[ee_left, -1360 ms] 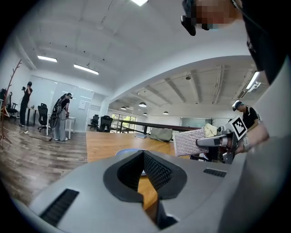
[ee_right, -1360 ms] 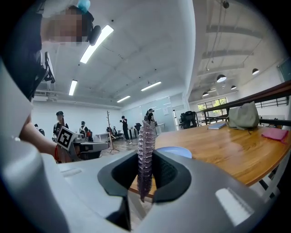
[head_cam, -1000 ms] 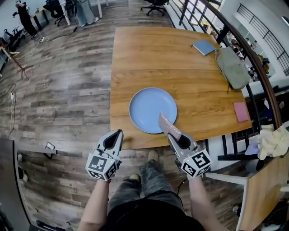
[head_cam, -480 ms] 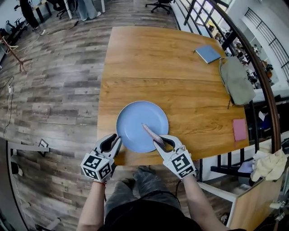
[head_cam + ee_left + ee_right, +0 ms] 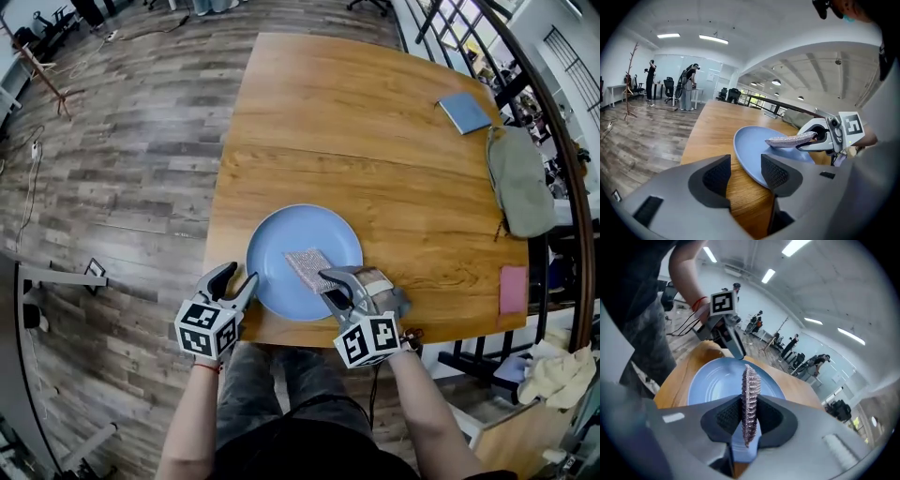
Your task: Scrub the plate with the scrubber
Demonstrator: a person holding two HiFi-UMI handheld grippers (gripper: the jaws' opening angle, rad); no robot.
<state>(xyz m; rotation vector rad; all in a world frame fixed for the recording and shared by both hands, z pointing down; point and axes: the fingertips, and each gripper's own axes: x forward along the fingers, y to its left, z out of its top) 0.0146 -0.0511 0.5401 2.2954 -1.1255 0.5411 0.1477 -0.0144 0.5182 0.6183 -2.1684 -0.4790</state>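
**Legible text, brands, numbers, signs:** none.

**Printed marks only:** black-and-white square code patterns, not letters.
- On the white cube (image 5: 208,330) of the left tool (image 5: 239,275), just left of the near edge of the round blue plate (image 5: 281,246).
- On the second white cube (image 5: 368,339) of the right tool (image 5: 328,281), at the plate's near right edge.

**Flat blue booklet** (image 5: 466,112), far right beyond the plate on the wooden surface (image 5: 375,141): cover too small to read.

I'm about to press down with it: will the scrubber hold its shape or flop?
Likely fairly stiff: the scrubber juts level from the right gripper without drooping. Thin and mesh-like, so probably light, and it may flex when pressed on the plate.
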